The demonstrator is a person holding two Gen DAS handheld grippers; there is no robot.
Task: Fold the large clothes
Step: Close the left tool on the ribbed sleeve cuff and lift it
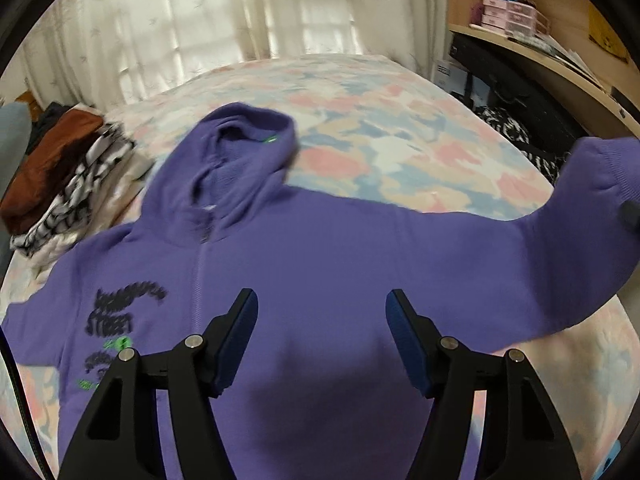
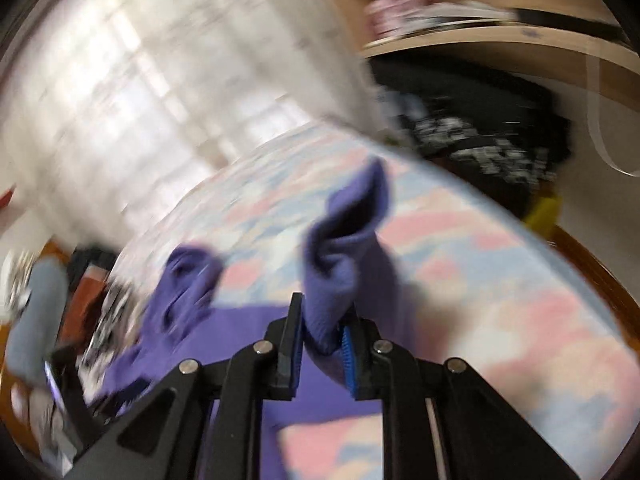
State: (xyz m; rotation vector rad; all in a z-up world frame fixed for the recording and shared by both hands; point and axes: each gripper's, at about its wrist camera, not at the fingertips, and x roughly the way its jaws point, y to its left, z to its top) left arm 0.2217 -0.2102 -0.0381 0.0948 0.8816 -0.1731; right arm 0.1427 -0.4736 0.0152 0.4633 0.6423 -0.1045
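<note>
A purple zip hoodie (image 1: 340, 248) with black and green print lies face up on the bed (image 1: 380, 120), hood toward the curtains. My left gripper (image 1: 322, 300) is open and empty, hovering over the hoodie's chest. My right gripper (image 2: 322, 312) is shut on the cuff of the hoodie's sleeve (image 2: 344, 240) and holds it lifted off the bed. The same raised sleeve (image 1: 592, 184) shows at the far right of the left wrist view. The right wrist view is blurred by motion.
A stack of folded clothes (image 1: 64, 172) sits on the bed's left side. A wooden desk (image 1: 560, 64) with boxes stands at the right, with dark patterned cloth (image 1: 516, 136) below it. Curtains (image 1: 200, 20) hang behind the bed.
</note>
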